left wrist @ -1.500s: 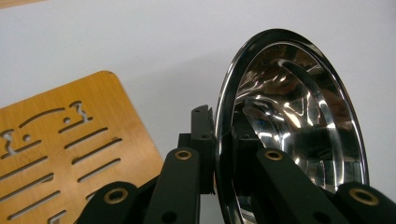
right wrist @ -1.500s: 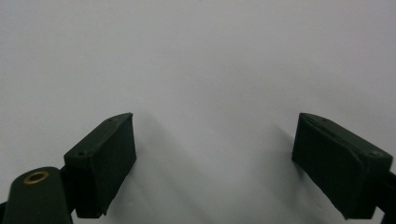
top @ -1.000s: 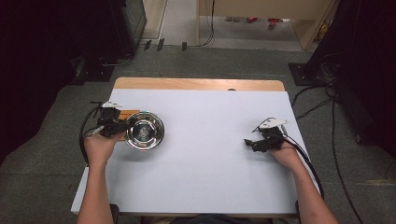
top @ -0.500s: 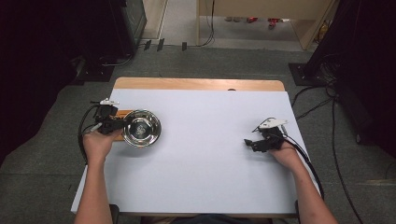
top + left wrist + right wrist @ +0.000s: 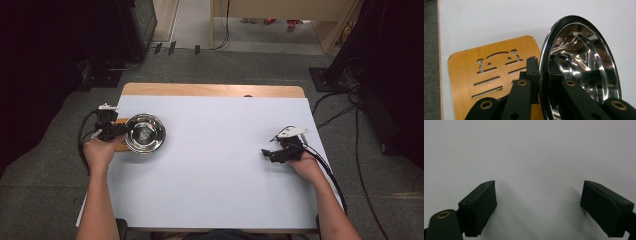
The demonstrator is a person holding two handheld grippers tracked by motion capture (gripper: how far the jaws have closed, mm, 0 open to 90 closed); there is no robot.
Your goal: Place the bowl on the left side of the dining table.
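Observation:
A shiny steel bowl (image 5: pixel 145 132) is at the left side of the white table (image 5: pixel 215 170). My left gripper (image 5: pixel 124 132) is shut on the bowl's left rim. In the left gripper view one jaw lies outside the rim and the other inside the bowl (image 5: pixel 584 70), with the left gripper (image 5: pixel 544 68) pinching the edge. The bowl is tilted and hangs over a small wooden board (image 5: pixel 486 75) with cut-out slots. My right gripper (image 5: pixel 268 153) rests at the right side of the table. Its jaws stand open, with bare white table between the right gripper's (image 5: pixel 539 205) pads.
A strip of bare wood (image 5: pixel 210 90) runs along the table's far edge. Cables (image 5: pixel 350 115) trail over the grey floor on the right. Dark equipment stands at the far left and far right of the room.
My left gripper has carried the bowl a little to the left and away, over the wooden board. The right gripper has not moved.

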